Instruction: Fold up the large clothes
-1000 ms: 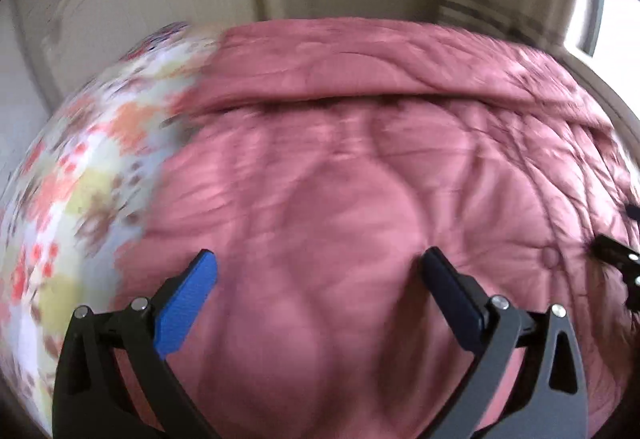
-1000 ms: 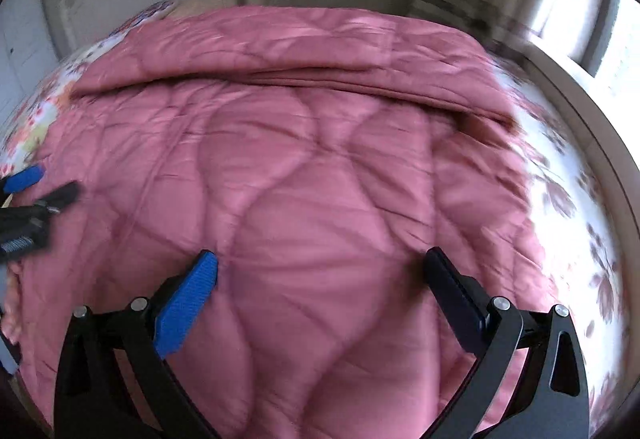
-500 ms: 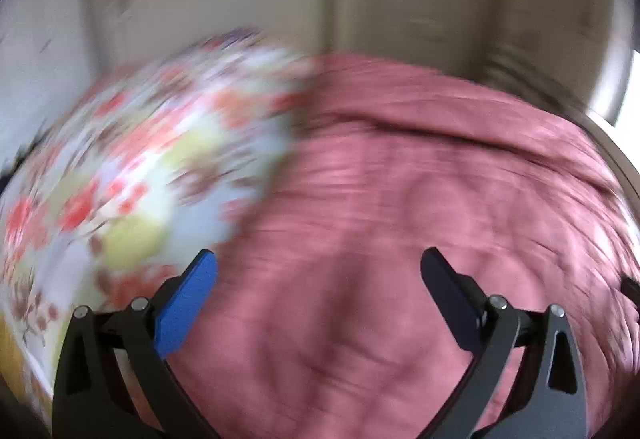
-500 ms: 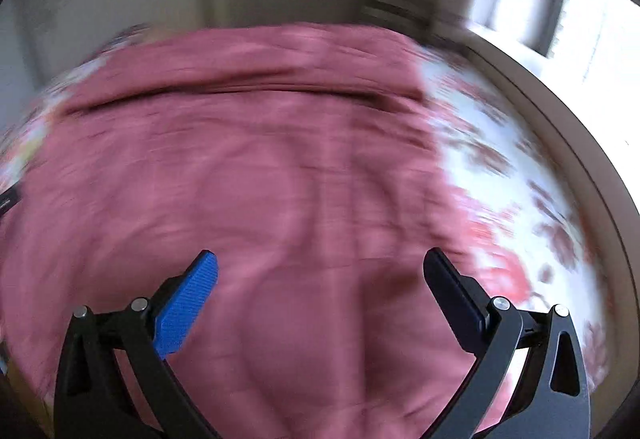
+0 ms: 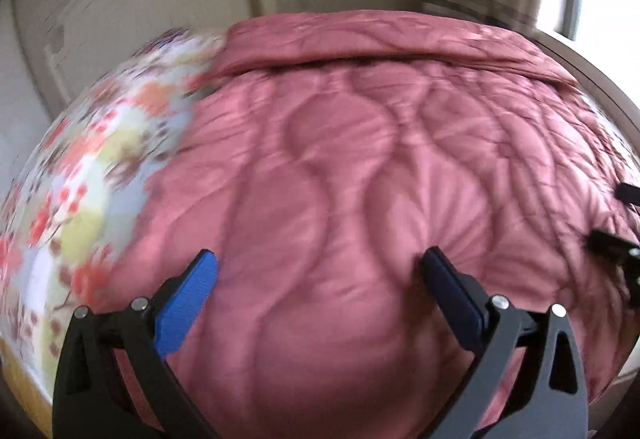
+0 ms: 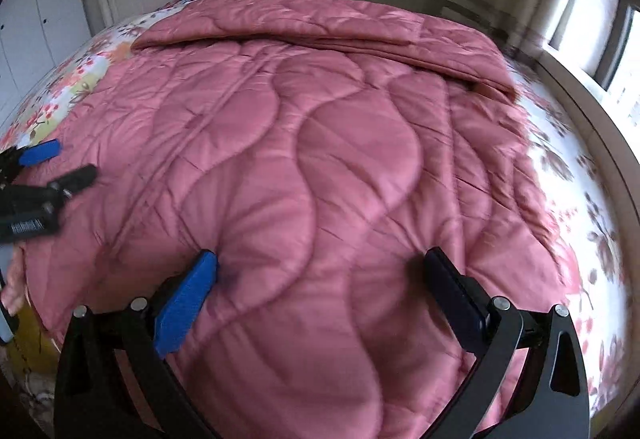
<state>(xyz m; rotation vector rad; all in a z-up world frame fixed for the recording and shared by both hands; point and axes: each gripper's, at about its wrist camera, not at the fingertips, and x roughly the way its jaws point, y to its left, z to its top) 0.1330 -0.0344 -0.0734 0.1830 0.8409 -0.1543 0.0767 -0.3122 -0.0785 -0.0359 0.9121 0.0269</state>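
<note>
1. The pink quilt (image 5: 360,167) fills the frame centre, spread over the floral bedsheet (image 5: 80,175).
2. The left gripper (image 5: 318,271), jaws spread, hovers at its near edge, bottom centre.
3. The right gripper (image 6: 320,271), likewise spread, holds nothing.

I see a pink quilt (image 6: 320,143) with wavy stitched lines. Under it, my bed sheet (image 5: 80,179) is white with red, orange and yellow-green flowers. My right gripper (image 6: 320,271) has blue pads on black arms.

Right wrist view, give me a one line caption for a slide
Open right gripper poised over a pink quilt spread on a floral-sheeted bed, far edge folded back, left gripper alongside.
</note>
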